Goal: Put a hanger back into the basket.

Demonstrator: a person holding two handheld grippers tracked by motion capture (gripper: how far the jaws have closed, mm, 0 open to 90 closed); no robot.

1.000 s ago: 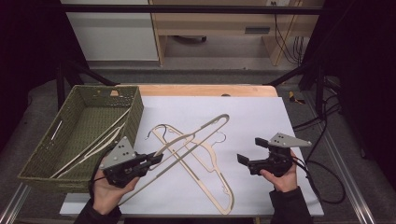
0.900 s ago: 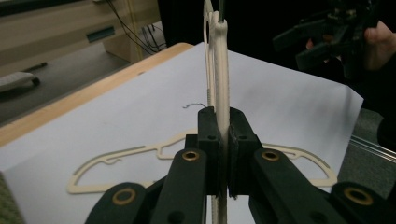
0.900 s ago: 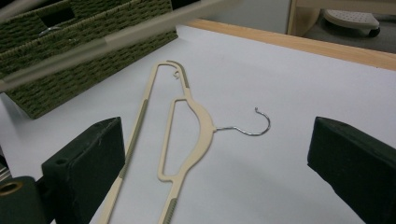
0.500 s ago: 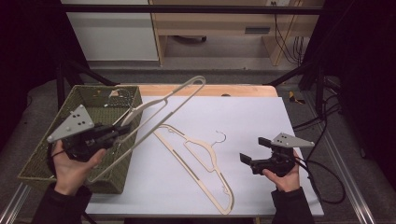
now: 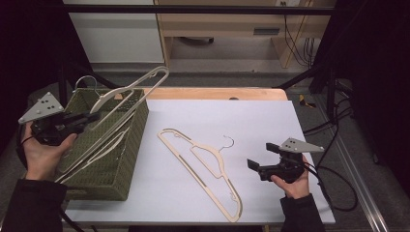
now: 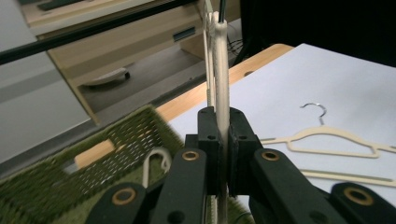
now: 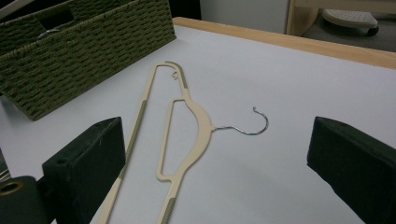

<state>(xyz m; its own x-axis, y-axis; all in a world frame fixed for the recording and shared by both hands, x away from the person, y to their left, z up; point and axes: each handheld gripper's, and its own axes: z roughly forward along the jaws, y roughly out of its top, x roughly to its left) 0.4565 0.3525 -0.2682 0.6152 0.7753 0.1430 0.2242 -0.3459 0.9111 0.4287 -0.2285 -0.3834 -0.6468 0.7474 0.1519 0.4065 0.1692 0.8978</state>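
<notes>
My left gripper point(image 5: 93, 116) is shut on the thin bar of a cream hanger point(image 5: 131, 91) and holds it in the air, slanting up to the right above the green woven basket point(image 5: 126, 159). In the left gripper view the jaws point(image 6: 220, 122) pinch that cream hanger point(image 6: 221, 65) edge-on. A second cream hanger point(image 5: 203, 163) with a metal hook lies flat on the white table top point(image 5: 261, 121). My right gripper point(image 5: 261, 156) rests open near the table's right front, to the right of the flat hanger point(image 7: 187, 116), jaws wide apart point(image 7: 219, 172).
The basket point(image 7: 93, 51) stands at the table's left edge and holds other cream hangers point(image 5: 96, 151). A wooden strip point(image 5: 217, 93) borders the table's far edge. Cables point(image 5: 333, 179) trail at the right. Dark frame poles stand beyond the table.
My left gripper has carried the hanger up off the table and leftward until it hangs over the basket. One hanger is left on the table. The right gripper has stayed in place.
</notes>
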